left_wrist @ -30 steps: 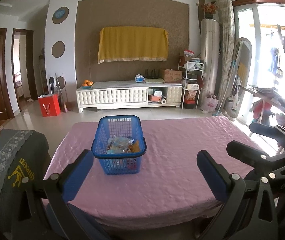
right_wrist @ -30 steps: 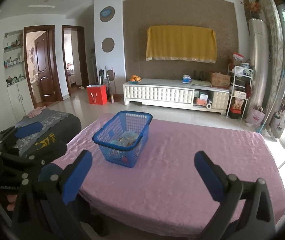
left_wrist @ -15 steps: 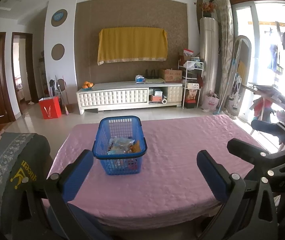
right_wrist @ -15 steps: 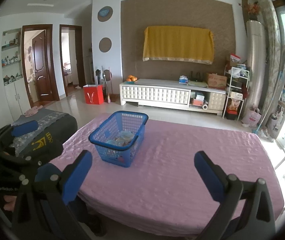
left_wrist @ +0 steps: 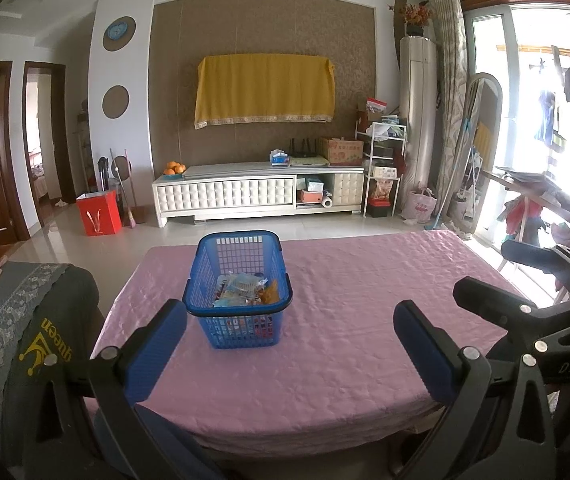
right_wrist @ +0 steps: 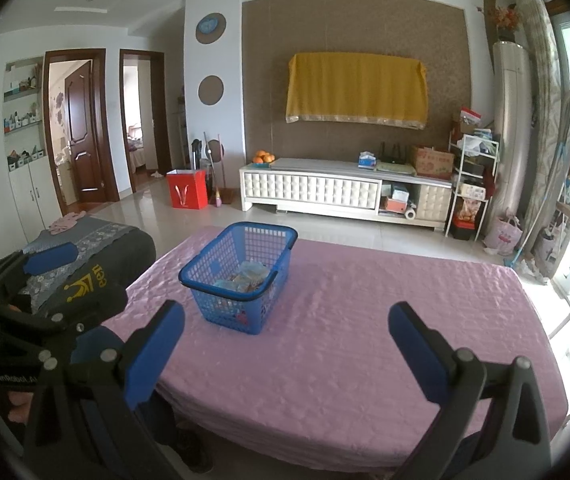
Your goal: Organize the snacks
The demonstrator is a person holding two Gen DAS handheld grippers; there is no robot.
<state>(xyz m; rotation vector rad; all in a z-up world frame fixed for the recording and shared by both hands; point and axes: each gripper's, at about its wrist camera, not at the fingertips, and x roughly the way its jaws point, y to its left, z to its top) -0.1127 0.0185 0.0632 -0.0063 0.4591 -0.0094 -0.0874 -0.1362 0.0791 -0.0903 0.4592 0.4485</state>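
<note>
A blue plastic basket stands on the pink tablecloth, left of the table's middle. Several snack packets lie inside it. The basket also shows in the right wrist view, with the snack packets in it. My left gripper is open and empty, held back over the table's near edge. My right gripper is open and empty too, over the near edge. The right gripper also shows at the right of the left wrist view.
A chair draped with a grey cloth stands at the table's left side. A white TV cabinet and a red bag are beyond the table. A shelf rack and a drying rack stand at the right.
Both grippers have drawn back slightly from the table, so the basket looks a little farther off. Both stay open and empty. The basket has not moved.
</note>
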